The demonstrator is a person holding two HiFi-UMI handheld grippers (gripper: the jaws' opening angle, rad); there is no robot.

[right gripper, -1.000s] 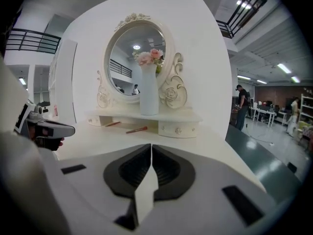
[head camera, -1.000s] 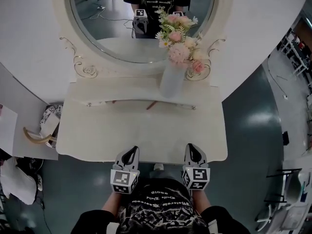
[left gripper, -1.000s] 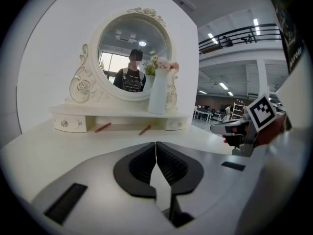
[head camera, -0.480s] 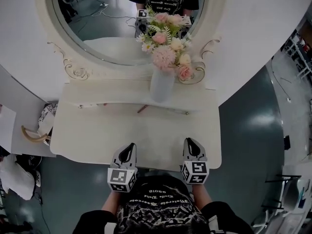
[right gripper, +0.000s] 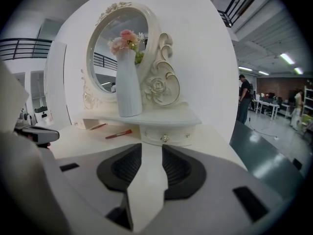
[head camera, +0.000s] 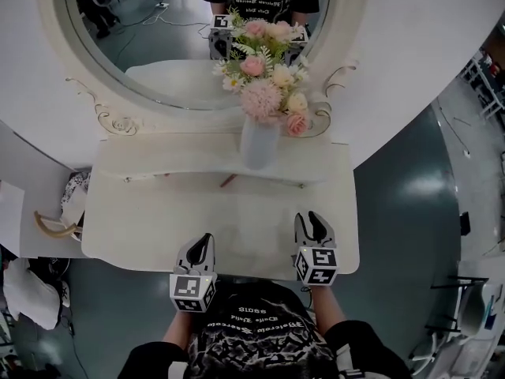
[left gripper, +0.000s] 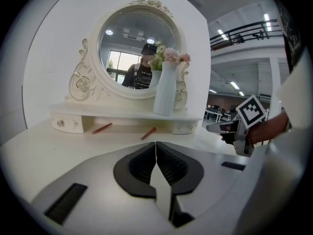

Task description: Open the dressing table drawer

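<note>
Spreading over bare tabletop, the two dark ribbed jaws of the right hand-held gripper are opening with nothing between them as a person sets about opening a drawer of a cream dressing table. Dead ahead at 12 o'clock in the right gripper view sits the likely target, the small cream drawer front under the right end of the raised shelf, marked by a small round metal knob. The gripper is near the drawer but apart from it, with no contact yet.

To make the reach well, the jaws should arrive wide enough to straddle the knob, centred on it and level with it. They should then close firmly before any pull. The pull is best run straight back toward the person, at 6 o'clock, since a sideways tug on so small a knob could slip off or jam the drawer.

The left hand-held gripper, its jaws closed on nothing, hovers over the table's near edge at 9 o'clock of the right one in the head view and is best kept out of the way. Care is due for the tall white vase of pink flowers standing on the shelf at 11 o'clock, and for a red pencil lying on the cream tabletop at 10 o'clock. Behind them rises the oval mirror in its scrolled frame.
</note>
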